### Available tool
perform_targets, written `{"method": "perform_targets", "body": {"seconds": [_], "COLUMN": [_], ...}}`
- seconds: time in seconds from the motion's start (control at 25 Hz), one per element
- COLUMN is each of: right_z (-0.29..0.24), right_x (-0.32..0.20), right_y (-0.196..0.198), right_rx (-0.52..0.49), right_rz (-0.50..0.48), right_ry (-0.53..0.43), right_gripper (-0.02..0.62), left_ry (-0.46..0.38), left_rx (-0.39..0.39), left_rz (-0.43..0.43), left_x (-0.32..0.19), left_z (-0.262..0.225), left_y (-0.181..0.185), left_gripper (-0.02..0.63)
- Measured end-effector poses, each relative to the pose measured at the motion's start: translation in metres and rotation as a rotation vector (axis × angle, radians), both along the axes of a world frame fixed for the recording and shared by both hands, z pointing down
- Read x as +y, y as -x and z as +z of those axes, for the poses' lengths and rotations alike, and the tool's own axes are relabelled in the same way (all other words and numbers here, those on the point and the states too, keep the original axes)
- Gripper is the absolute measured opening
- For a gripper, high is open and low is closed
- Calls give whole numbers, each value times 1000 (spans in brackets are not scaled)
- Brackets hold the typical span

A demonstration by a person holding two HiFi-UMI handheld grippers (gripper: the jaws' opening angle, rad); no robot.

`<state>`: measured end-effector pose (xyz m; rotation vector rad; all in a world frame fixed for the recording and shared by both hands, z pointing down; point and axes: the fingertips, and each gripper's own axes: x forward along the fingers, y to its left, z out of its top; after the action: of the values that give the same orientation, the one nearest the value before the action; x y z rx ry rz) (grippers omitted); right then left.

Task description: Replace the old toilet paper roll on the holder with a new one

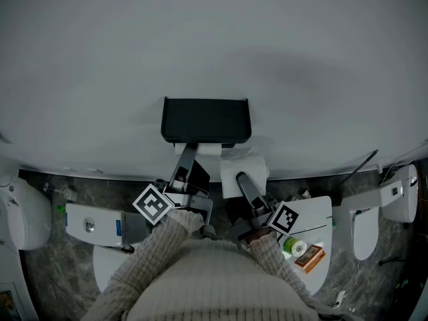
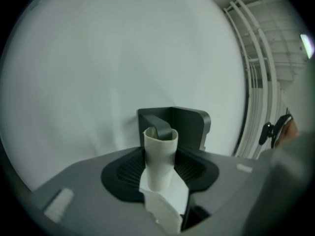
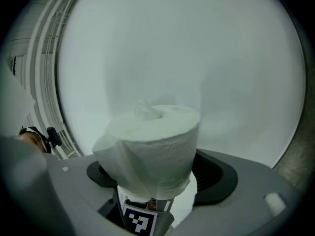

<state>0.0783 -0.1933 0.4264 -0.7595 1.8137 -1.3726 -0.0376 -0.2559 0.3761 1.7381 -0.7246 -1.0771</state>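
Left hand-held gripper reaches the black holder; right hand-held gripper holds a white roll beside it.

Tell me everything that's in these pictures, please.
Wall: one, grey, behind everything.
Holder: one, black, on the wall.
Tube: one, beige, bare, on the holder's arm, between the left gripper's open jaws.
Roll: one, white, full, clamped in the right gripper.
Toilets: apparently two, white, far left and far right.
Box: one, orange, low right on a white top.
Item: one, green and white, beside the box.
Floor: dark, marbled.
Sleeves: two, cream knit, bottom.
Grippers: two, grey, each with a marker cube.
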Motion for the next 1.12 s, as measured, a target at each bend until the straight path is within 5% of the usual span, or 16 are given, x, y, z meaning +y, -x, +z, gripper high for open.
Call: {"method": "perform_targets", "body": {"seconds": [0.64,1.12], "right_z": [-3,2], "right_x": [5,10], "right_y": [-14,-24], "right_rx": [1,10], "right_rz": [40,125], "right_ry": [-11,-13], "right_gripper": [413,413], "left_ry": [-1,2], "left_rx": [22,43], "left_rz": [-9,77], "left_x": [2,-2], "left_z": [2,9], "left_y": [1,-13], "left_gripper": [170,169]}}
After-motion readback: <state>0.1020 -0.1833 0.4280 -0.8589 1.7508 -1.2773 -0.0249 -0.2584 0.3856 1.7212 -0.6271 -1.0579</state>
